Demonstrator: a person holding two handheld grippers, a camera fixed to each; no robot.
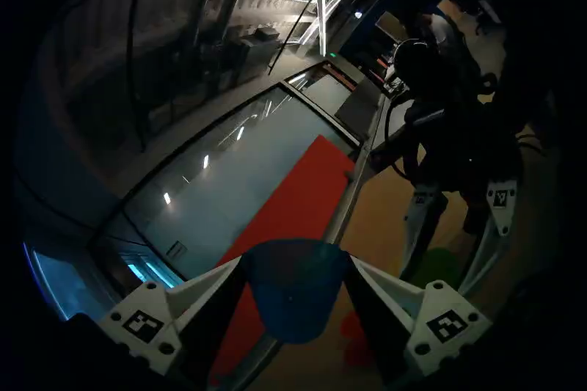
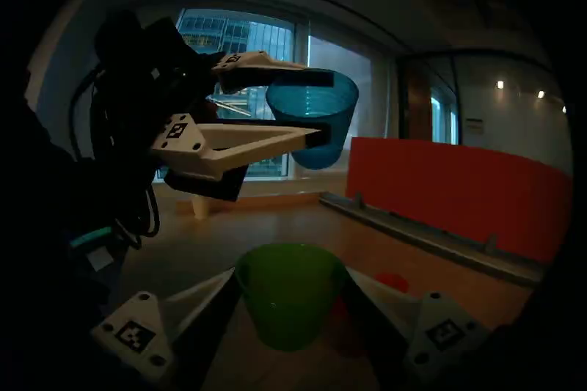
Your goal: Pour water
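Observation:
My left gripper is shut on a translucent blue cup, its rim facing away from the camera. In the right gripper view that left gripper holds the blue cup in the air, roughly upright, above and behind the green cup. My right gripper is shut on a translucent green cup, upright just over the wooden table. In the left gripper view the right gripper hangs to the right with the green cup dim between its fingers. I cannot tell whether either cup holds water.
A red divider panel with a metal rail runs along the table's right side, also visible as the red panel. A small red object lies on the table. A white cup-like thing stands by the window. The room is dim.

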